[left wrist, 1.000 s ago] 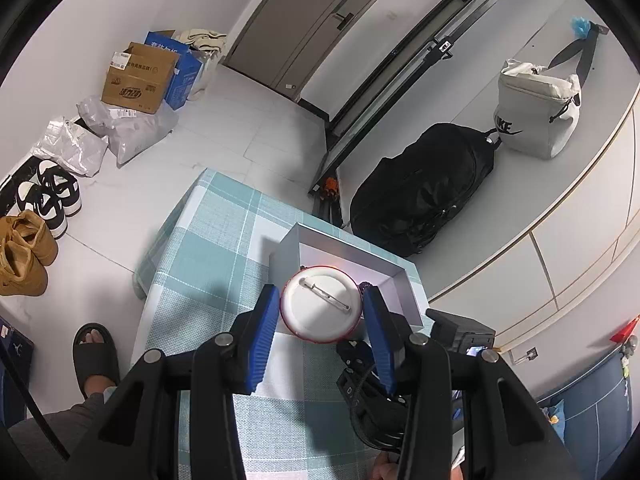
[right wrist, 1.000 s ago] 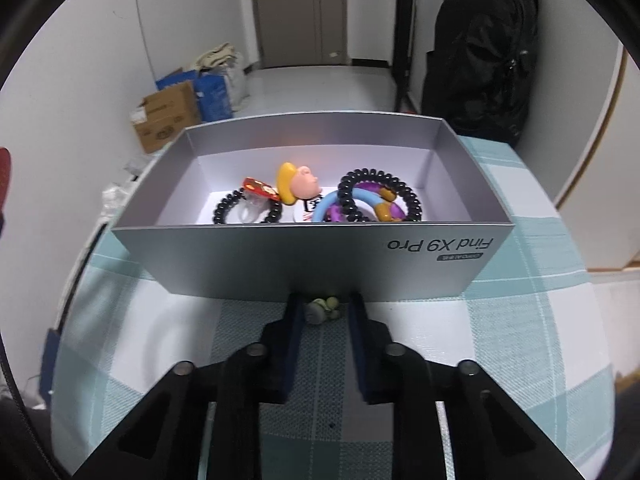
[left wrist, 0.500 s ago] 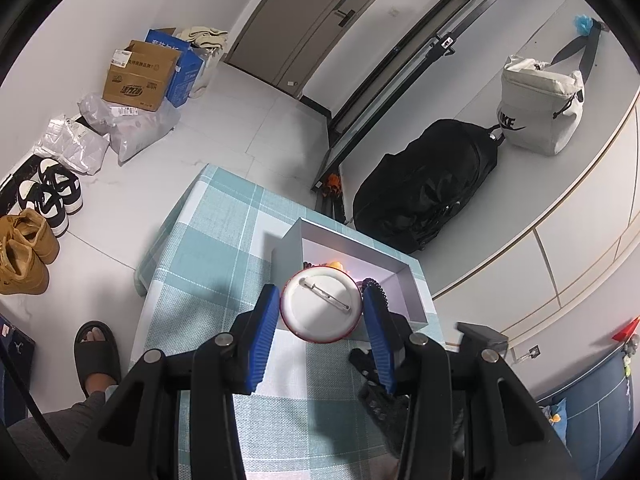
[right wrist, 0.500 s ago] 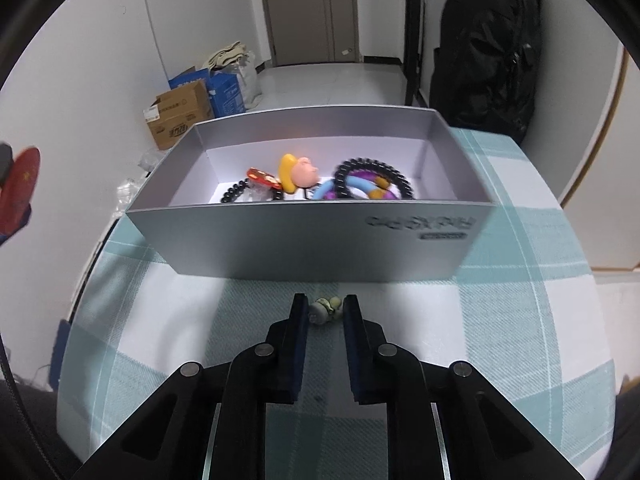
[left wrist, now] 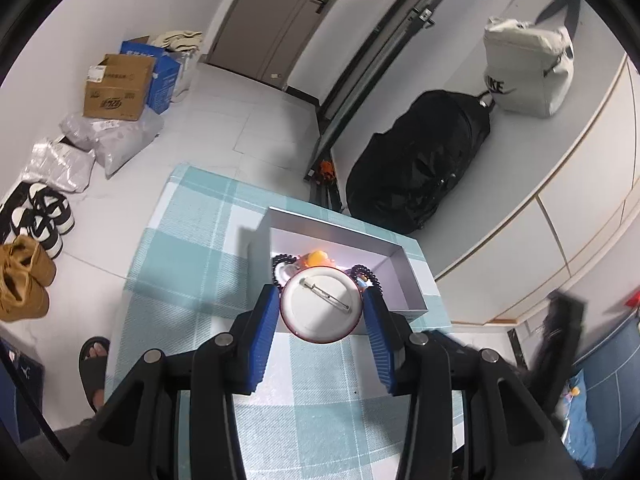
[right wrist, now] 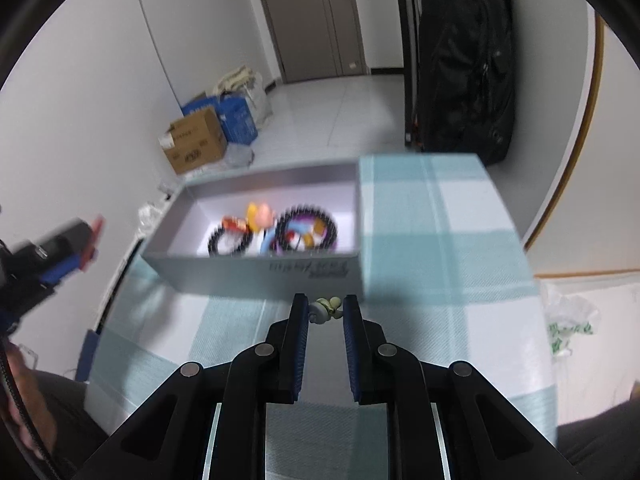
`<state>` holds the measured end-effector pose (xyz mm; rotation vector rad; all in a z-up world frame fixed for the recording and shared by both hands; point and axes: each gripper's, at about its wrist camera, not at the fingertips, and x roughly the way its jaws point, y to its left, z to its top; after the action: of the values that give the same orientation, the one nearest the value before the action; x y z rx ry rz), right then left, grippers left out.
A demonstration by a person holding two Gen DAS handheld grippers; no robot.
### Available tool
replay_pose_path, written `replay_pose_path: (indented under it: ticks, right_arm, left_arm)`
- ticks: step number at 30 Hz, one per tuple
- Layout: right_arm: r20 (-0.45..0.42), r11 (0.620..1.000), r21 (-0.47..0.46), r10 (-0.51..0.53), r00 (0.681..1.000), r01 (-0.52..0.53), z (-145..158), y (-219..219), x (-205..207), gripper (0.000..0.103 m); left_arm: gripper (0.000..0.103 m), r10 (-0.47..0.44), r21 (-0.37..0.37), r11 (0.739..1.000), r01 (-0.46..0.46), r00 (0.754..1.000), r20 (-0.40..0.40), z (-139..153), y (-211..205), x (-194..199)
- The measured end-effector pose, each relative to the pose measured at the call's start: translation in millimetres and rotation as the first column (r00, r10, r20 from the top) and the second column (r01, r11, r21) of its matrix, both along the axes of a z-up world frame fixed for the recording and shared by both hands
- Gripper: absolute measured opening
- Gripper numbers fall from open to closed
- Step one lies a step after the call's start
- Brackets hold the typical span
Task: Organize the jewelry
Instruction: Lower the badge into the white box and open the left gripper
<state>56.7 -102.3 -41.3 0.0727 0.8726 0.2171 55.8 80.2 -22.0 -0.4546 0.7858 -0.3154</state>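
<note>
Round pin badge (left wrist: 320,307): white back with metal pin facing the camera, red rim, clamped edge-on between the left jaws. Small pale-green trinket (right wrist: 325,309): pinched between the right jaws. Open grey box (right wrist: 256,270): beyond both jaws, holding black bead bracelets (right wrist: 307,229) and a yellow-haired figure (right wrist: 259,213).

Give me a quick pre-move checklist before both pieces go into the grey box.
1. Left gripper clamped on round pin badge: ok, jaws on its rim.
2. Right gripper clamped on small pale trinket: ok, held at the tips.
3. Grey box open on top: ok.
4. Free floor in the box: cannot tell; black coil bands and a toy figure fill the middle.
5. Right wrist view sharp: not ok, blurred.
6. Grippers apart: ok.
</note>
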Motion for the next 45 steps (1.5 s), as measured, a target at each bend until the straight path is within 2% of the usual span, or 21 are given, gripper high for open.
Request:
replay_pose_path:
  ticks: [8, 11, 14, 19, 26, 30, 36, 45]
  right_arm:
    - [0.08, 0.986, 0.071, 0.146, 0.986, -0.152, 37, -6, 23, 0.016]
    - [0.119, 0.968, 0.117, 0.207, 0.971, -0.22, 47, -4, 32, 0.016]
    - [0.147, 0.952, 0.123, 0.263, 0.954, -0.282, 53, 0, 40, 0.016]
    - [0.168, 0.926, 0.123, 0.336, 0.927, -0.358, 54, 8, 58, 0.016]
    - [0.146, 0.908, 0.163, 0.364, 0.92, -0.385, 40, 4, 87, 0.016]
    - [0.139, 0.901, 0.193, 0.368, 0.919, -0.389, 36, 0, 98, 0.016]
    - [0.12, 0.894, 0.207, 0.381, 0.917, -0.398, 28, -1, 108, 0.017]
    - [0.074, 0.896, 0.224, 0.377, 0.923, -0.384, 13, -4, 120, 0.017]
  left_arm:
    - [0.037, -0.06, 0.095, 0.994, 0.059, 0.998, 0.008, 3, -26, 10]
    - [0.037, -0.059, 0.093, 0.994, 0.057, 0.998, 0.018, 9, -30, 15]
    - [0.037, -0.063, 0.079, 0.995, 0.061, 0.998, 0.021, 11, -35, 23]
    - [0.037, -0.091, 0.105, 0.99, 0.091, 0.996, -0.003, 4, -48, 40]
    - [0.037, -0.101, 0.134, 0.985, 0.105, 0.994, -0.041, -7, -57, 69]
    - [0.037, -0.109, 0.125, 0.985, 0.116, 0.992, -0.06, -12, -61, 82]
    - [0.037, -0.117, 0.103, 0.987, 0.125, 0.99, -0.082, -17, -62, 91]
    - [0.037, -0.122, 0.117, 0.984, 0.133, 0.988, -0.097, -22, -63, 98]
